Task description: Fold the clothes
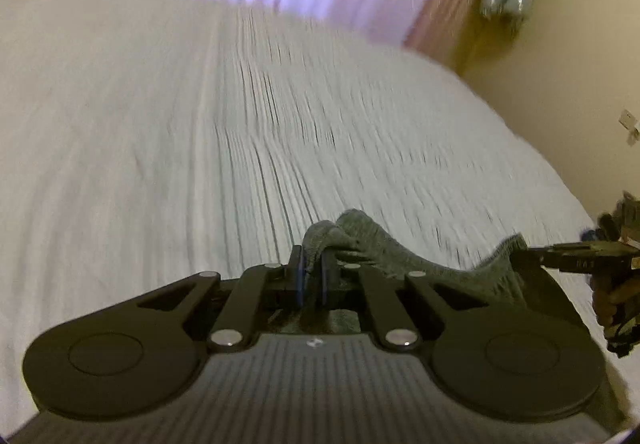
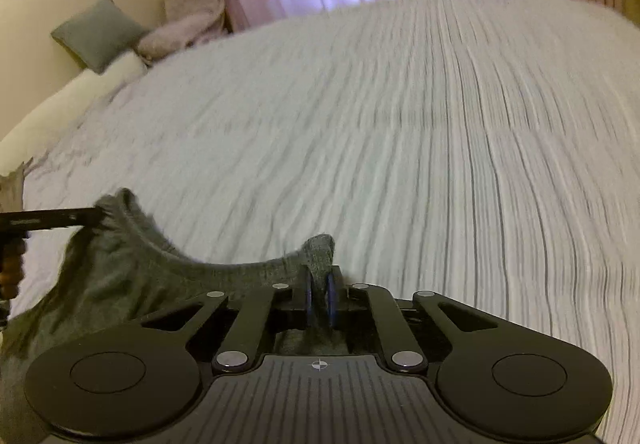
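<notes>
A grey knitted garment [image 2: 120, 276] is held stretched above the white ribbed bed [image 2: 400, 144], one edge clamped in the left gripper [image 1: 312, 268], the other in the right gripper [image 2: 320, 284].

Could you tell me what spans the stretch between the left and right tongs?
The grey garment: its edge sags between left tongs and right tongs, each shut on it, clearest in the right wrist view.
</notes>
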`<state>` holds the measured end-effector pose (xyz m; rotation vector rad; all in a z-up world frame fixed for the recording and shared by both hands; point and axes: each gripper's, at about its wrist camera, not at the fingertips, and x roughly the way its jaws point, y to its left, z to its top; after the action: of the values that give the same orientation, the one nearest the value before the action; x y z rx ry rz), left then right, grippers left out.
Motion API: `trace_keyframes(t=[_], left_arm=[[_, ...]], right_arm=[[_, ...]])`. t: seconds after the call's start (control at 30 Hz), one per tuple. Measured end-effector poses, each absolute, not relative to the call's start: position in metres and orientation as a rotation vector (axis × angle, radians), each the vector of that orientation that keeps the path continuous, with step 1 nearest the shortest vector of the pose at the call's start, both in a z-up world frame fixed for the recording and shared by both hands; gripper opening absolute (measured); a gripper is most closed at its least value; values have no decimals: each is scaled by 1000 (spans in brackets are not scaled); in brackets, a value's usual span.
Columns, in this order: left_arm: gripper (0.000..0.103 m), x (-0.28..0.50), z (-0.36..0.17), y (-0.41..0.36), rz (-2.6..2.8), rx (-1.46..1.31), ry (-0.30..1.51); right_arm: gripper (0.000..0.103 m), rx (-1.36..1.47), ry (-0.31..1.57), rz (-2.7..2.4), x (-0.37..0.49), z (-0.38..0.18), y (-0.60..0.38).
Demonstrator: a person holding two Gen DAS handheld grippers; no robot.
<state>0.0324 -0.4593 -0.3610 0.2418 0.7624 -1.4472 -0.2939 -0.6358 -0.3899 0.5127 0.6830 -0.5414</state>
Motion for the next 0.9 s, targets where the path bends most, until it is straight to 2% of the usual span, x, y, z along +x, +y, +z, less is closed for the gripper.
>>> trace_keyframes(t=[0.07,0.1,0.13,0.17,0.23,0.27,0.3,0.43,0.53,0.57,0.6,0.67,0.77,0.83,0.9], left_arm=[[7,25,-366,-470,-1408,337,718],[11,21,-369,-476,-1387,386,701],[14,19,-377,-484,-1362,437,710],[21,20,-385,-490,-1334,474,721],[33,22,-394,-495,-1276,498,751],[37,24,-391,-491,-1243,472,758],[37,27,-384,-481,-1210,442,746],[33,33,-358,-438,-1076,383,686],[22,26,-345,-404,-1108,378,734],[14,17,-343,-393,-1154,387,763],[11,8,-340,-384,-1201,409,774],[11,-8,-343,-362,-1273,476,779],[11,-23,-361,-315,-1245,614,815],[11,-14,-373,-285,-1123,654,888],[6,-2,-370,-252,-1034,601,947]], right_arm=[[7,486,686,-564,-280,-393,-637],[10,481,702,-583,-271,-398,-637],[16,494,740,-616,-261,-408,-639],[29,510,768,-653,-254,-414,-640],[41,490,751,-747,-259,-405,-633],[53,471,736,-799,-263,-398,-628],[56,451,721,-850,-267,-392,-622],[56,389,710,-895,-292,-355,-591],[55,371,742,-779,-301,-341,-548],[55,359,758,-724,-301,-342,-529],[51,348,784,-673,-301,-346,-511],[46,338,874,-623,-304,-363,-478],[46,331,986,-751,-335,-384,-450],[46,393,991,-839,-364,-382,-440],[46,434,1019,-937,-388,-376,-430]])
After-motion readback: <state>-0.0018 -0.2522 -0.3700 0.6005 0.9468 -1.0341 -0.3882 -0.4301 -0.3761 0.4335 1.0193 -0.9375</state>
